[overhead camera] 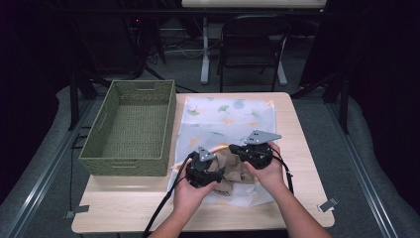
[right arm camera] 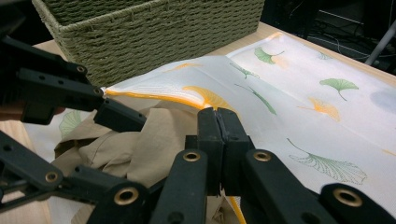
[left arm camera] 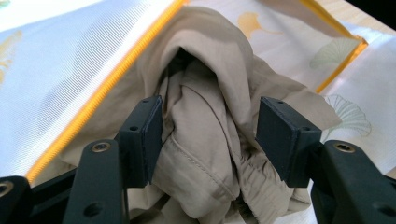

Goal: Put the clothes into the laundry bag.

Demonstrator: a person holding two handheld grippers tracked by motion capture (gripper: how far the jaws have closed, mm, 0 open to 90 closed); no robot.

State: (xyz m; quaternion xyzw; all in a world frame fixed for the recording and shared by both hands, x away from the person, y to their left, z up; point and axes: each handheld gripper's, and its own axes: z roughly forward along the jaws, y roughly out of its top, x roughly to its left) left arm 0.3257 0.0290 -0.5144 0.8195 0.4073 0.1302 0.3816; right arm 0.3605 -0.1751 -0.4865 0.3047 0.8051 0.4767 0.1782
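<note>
1. Your beige garment lies bunched at the mesh bag's mouth, at 6 o'clock on the bench.
2. It looks soft and limp; take a thick fold.
3. Your left claw is spread around the folds.
4. Your right claw pinches the bag's orange-trimmed edge.
5. The basket sits at 10 o'clock.

A light wooden table carries a green woven basket on its left side and a white leaf-printed mesh bag spread flat just beside it.
</note>
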